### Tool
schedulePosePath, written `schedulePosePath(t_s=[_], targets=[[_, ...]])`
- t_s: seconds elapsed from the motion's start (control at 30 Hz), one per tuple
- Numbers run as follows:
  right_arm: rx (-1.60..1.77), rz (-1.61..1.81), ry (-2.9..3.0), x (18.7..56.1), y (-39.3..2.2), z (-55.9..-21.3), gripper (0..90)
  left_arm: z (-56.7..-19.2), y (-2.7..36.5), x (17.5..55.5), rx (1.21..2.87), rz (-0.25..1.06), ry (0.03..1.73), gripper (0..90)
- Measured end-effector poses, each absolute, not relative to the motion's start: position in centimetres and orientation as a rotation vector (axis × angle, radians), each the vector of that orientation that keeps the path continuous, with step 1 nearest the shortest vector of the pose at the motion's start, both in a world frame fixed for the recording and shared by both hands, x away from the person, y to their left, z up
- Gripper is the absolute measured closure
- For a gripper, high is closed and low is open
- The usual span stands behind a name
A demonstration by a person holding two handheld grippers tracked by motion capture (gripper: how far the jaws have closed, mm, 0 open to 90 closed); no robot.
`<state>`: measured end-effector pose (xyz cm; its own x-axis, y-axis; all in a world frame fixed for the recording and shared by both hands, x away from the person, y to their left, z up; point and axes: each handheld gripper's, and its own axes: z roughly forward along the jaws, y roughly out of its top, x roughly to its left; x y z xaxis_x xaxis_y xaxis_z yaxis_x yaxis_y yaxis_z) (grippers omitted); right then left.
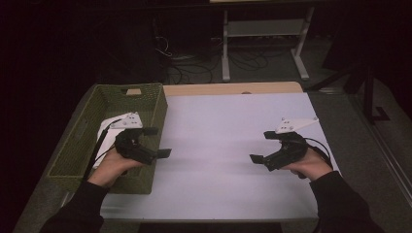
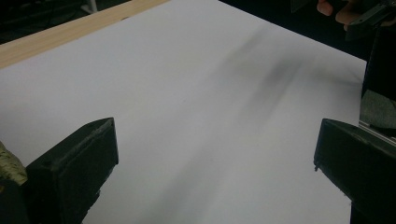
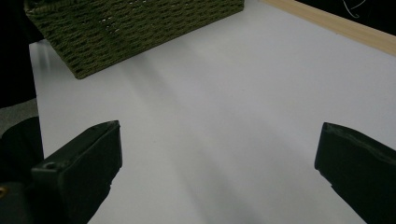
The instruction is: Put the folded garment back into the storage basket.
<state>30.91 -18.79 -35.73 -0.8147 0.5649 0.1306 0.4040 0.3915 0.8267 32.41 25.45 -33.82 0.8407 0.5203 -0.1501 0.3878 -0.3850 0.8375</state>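
Black jaws on the left gripper [image 1: 158, 141] stand spread wide apart with nothing between them, at the left centre of the high view, over the right wall of the olive-green woven rectangular basket [image 1: 77, 141]. Its jaws point toward the middle of the white table sheet [image 1: 228, 126]. At the right centre of that view the right gripper [image 1: 261, 145] is likewise released, jaws wide, gripping nothing and hovering above the bare sheet, well apart from the basket. In the right gripper view the basket [image 3: 135, 28] fills the upper left, far beyond the jaws. A flat white object lies inside the basket, partly hidden by the left gripper. No readable writing shows.
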Motion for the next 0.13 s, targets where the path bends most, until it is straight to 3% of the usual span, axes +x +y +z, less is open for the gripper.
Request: schedulePosePath(t_s=[0.13], targets=[[0.864, 1.394, 2.474, 30.85, -18.78, -35.75, 0.5, -33.92, 25.4, 32.41, 2.026, 0.166, 0.668, 0.0]])
